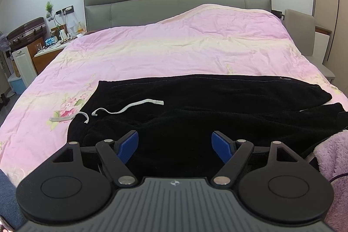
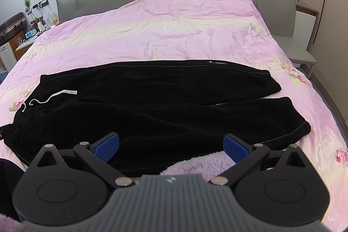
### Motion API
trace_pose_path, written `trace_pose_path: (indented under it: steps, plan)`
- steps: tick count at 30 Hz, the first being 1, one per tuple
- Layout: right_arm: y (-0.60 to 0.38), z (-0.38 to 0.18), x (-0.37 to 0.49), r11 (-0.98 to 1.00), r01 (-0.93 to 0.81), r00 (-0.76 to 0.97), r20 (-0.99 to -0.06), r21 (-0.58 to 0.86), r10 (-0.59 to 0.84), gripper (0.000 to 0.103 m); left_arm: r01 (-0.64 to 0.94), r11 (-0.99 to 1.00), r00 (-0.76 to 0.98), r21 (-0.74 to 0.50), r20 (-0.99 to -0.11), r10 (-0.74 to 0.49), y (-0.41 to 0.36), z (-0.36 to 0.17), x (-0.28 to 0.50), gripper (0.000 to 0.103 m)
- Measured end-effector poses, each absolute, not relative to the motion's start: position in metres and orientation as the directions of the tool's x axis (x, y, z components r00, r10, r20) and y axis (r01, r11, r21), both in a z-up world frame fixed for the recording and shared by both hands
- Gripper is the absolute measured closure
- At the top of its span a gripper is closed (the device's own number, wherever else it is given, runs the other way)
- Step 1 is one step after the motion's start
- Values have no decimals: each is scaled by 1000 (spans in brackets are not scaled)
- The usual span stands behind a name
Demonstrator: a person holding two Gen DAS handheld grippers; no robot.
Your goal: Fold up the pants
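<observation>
left wrist view
pants point(image 1: 217, 105): black, plush, spread flat across pink duvet point(image 1: 174, 53), waistband at left, legs toward right
drawstring point(image 1: 130, 106): white, loose on top near waistband
left gripper point(image 1: 175, 144): fingers wide apart, holding nothing, above near edge of pants

right wrist view
pants point(image 2: 152, 101): two legs side by side, cuffs at right
right gripper point(image 2: 171, 145): fingers wide apart, empty, above near leg
handling, as judged: soft, limp, fairly light, not fragile, probably not slippery; best taken at waistband and at cuff point(image 2: 300, 129)

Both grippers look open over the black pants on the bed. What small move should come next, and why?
Probably lower the right gripper onto the near leg's cuff and close. The pants lie flat and unfolded, legs apart, and the left gripper is open too, holding nothing.
</observation>
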State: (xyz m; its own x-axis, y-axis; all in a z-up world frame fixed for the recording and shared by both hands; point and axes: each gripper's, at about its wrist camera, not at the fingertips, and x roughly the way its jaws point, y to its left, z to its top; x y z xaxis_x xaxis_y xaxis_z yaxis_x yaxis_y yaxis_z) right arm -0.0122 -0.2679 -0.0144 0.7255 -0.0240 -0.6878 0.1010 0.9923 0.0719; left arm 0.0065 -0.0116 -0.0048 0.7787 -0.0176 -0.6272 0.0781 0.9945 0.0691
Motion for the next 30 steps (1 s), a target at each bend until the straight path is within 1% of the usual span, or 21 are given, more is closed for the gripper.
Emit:
trace_pose_path:
  steps: [17,21,25,30]
  plan:
    - [-269,-13,-11,992,103,726,-687,72,-26,5,83,994,778,72,-628,-20,-10,-6,6,13]
    - [-271,-13,-11,993,96,738,-675,63,-28,5,108,988,777,115,-630,-11,-6,-10,8,13]
    - [-282,-19,-8,995,73,762,-648,65,-13,5,115,978,750,173,-661,29,11,-19,15,13]
    - [-302,-28,3,998,61,757,-651,-14,-56,5,136,973,705,189,-708,39,51,-24,28,20]
